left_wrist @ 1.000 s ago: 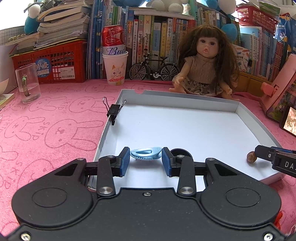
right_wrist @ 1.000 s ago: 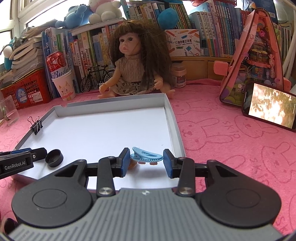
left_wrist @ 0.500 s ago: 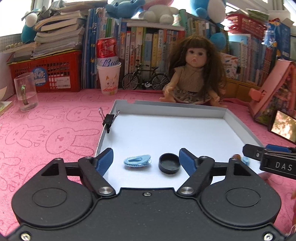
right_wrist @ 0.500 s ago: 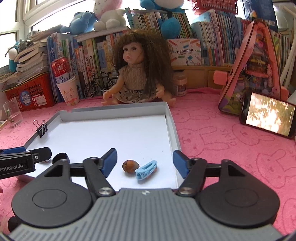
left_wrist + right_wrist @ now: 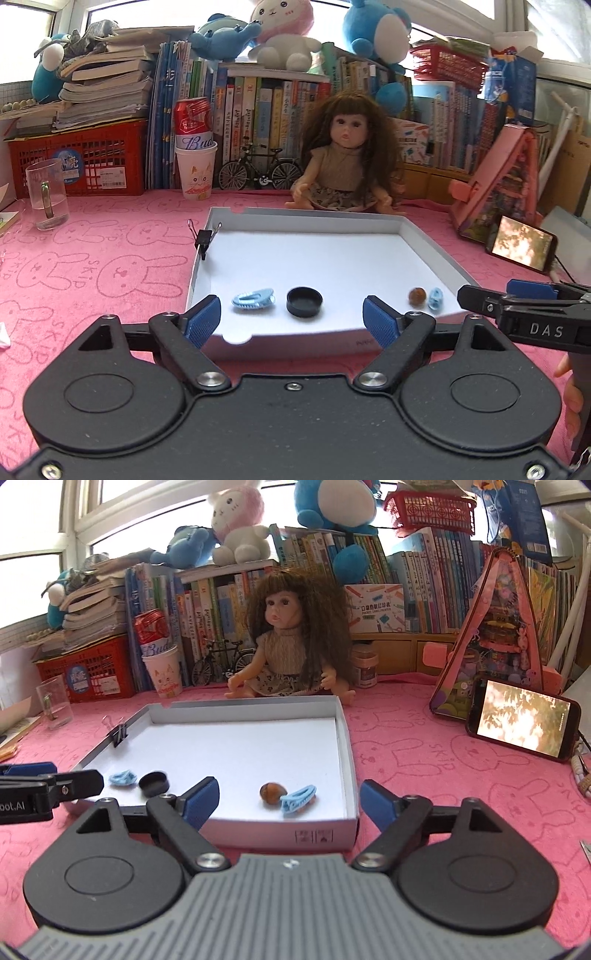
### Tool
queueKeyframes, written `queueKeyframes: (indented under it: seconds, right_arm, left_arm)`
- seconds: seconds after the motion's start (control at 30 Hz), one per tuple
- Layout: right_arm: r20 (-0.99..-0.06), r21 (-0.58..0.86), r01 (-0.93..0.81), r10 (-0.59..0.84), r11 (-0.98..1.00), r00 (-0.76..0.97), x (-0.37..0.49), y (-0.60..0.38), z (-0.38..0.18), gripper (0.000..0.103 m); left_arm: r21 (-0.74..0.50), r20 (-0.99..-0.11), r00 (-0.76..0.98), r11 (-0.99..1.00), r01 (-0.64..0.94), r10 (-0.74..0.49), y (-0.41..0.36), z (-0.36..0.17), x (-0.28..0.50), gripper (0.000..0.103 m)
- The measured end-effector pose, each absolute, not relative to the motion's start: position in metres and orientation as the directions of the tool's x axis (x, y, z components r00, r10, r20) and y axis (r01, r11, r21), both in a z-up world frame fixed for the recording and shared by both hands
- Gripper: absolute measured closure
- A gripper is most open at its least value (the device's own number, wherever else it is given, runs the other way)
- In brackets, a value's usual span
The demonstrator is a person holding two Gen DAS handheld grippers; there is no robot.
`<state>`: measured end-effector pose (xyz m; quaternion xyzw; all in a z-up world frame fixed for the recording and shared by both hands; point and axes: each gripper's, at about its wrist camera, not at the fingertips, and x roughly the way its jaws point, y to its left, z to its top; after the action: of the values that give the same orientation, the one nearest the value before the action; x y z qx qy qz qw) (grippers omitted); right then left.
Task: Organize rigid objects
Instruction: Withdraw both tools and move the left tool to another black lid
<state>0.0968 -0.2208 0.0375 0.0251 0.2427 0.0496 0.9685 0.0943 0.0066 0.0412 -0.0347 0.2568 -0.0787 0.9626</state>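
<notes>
My shallow white cardboard tray on the pink bunny-print bench holds four things along its near edge: a pale blue ridged plastic hair clip beside a round black cap on the left, a brown acorn touching a second blue clip by the right wall. A black binder clip grips the left rim. The tray's middle and back lie bare. My left tool and right tool have just been opening; both are released, nothing between them.

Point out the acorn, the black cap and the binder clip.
acorn (image 5: 270,793): right wrist view, its brown body.
black cap (image 5: 304,301): left wrist view, its hollow middle.
binder clip (image 5: 204,239): left wrist view, its black body.
</notes>
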Motion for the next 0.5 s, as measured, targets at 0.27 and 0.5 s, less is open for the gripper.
queueKeyframes:
  seconds: [0.27,0.5]
  right_arm:
    - [-0.437,0.010,-0.116,0.109,0.993,0.893,0.063,-0.215,0.029,0.009]
    - [-0.431,0.011,-0.135,0.126,0.991,0.893,0.043,-0.216,0.019,0.006]
  left_arm:
    - [-0.105,-0.456,0.866,0.979,0.176,-0.205,0.011,0.033,0.060,0.020]
    - [-0.109,-0.449,0.862,0.972,0.206,-0.233,0.016,0.019,0.039,0.020]
